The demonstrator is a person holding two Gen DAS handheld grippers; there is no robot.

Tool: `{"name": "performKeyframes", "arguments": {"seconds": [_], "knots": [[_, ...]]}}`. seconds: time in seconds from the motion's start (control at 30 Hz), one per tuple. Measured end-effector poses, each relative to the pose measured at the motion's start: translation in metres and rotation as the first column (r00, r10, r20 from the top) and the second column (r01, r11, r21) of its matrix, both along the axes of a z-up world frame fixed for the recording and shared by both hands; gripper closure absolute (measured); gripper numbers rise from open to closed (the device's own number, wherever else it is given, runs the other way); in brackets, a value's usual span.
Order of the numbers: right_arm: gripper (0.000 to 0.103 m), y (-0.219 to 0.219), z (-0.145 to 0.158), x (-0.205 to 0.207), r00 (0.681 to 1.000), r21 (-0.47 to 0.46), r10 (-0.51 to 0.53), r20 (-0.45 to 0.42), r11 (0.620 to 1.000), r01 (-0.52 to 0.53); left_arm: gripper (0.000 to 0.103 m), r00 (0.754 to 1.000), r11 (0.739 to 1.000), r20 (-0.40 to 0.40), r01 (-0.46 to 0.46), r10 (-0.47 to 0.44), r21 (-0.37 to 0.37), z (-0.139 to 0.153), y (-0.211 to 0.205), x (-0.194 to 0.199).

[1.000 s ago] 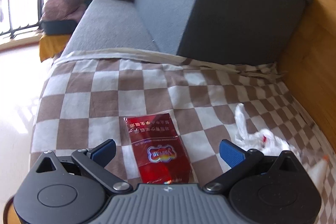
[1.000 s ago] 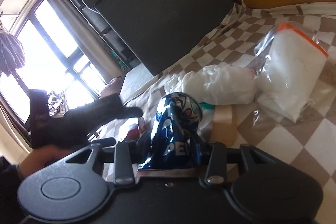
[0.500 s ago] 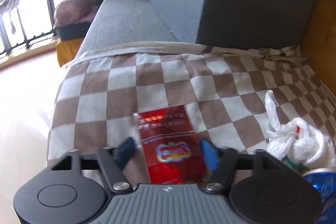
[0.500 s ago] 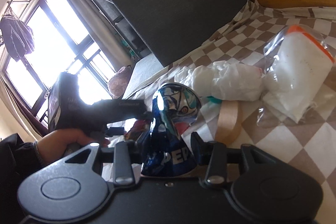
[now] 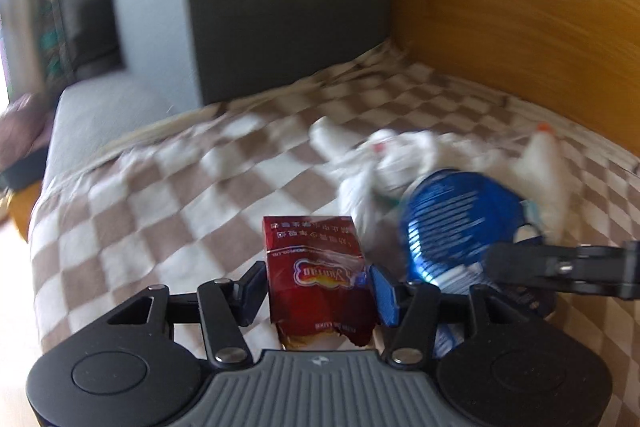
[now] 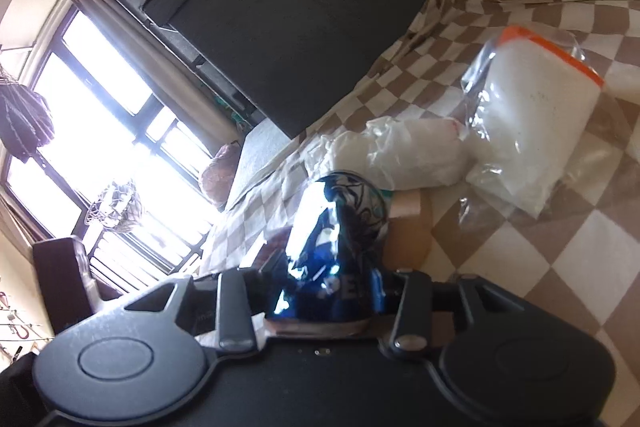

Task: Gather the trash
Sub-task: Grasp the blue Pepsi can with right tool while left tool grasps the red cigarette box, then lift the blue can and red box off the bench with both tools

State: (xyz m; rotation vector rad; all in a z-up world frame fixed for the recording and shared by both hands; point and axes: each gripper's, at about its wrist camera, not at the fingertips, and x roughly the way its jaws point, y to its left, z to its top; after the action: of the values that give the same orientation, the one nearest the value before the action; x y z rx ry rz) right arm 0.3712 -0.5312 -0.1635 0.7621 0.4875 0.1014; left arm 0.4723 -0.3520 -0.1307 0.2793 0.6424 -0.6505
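Observation:
A red cigarette pack [image 5: 316, 259] stands between the blue pads of my left gripper [image 5: 318, 285]. The jaws are closing, both pads press on its sides, and it is lifted off the checked cloth [image 5: 160, 211]. My right gripper [image 6: 332, 291] is shut on a crushed blue drink can [image 6: 340, 227]. In the left wrist view that can [image 5: 460, 223] is just right of the pack, with one black right finger [image 5: 560, 267] across it. Behind lie a crumpled white plastic bag [image 6: 400, 155] and a clear bag of white stuff with an orange strip [image 6: 532, 115].
A tan tape loop [image 6: 412, 227] lies on the cloth behind the can. A dark grey upholstered block [image 5: 280, 7] stands at the far end, and a wooden board [image 5: 520, 7] runs along the right side. A bright window [image 6: 100, 131] is at the left.
My left gripper went from wide open around the flat red pack to closed on it, then rolled and swung right towards the blue can. The right gripper kept its hold and barely moved.

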Motion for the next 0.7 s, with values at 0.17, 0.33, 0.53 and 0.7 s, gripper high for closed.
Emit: {"name": "performKeyframes", "arguments": {"seconds": [0.17,0.33,0.53,0.7], "knots": [[0.062,-0.007,-0.009,0.003,1.000,0.107,0.001,-0.003,0.994,-0.001,0.050,0.991,0.993,0.068,0.118,-0.118,0.007,0.002,-0.011,-0.015],[0.065,-0.008,-0.016,0.005,0.999,0.152,-0.023,-0.033,0.988,0.028,0.051,0.981,0.985,0.085,0.172,-0.173,0.022,0.001,-0.019,-0.023],[0.066,-0.003,-0.008,0.002,0.998,0.094,-0.044,-0.034,0.994,0.047,0.051,0.984,0.985,0.063,0.166,-0.169,0.053,-0.002,-0.015,-0.025],[0.065,-0.010,-0.009,0.001,0.998,0.102,-0.052,-0.037,0.993,0.055,0.046,0.984,0.981,0.035,0.168,-0.172,0.101,-0.006,-0.002,-0.025]]}}
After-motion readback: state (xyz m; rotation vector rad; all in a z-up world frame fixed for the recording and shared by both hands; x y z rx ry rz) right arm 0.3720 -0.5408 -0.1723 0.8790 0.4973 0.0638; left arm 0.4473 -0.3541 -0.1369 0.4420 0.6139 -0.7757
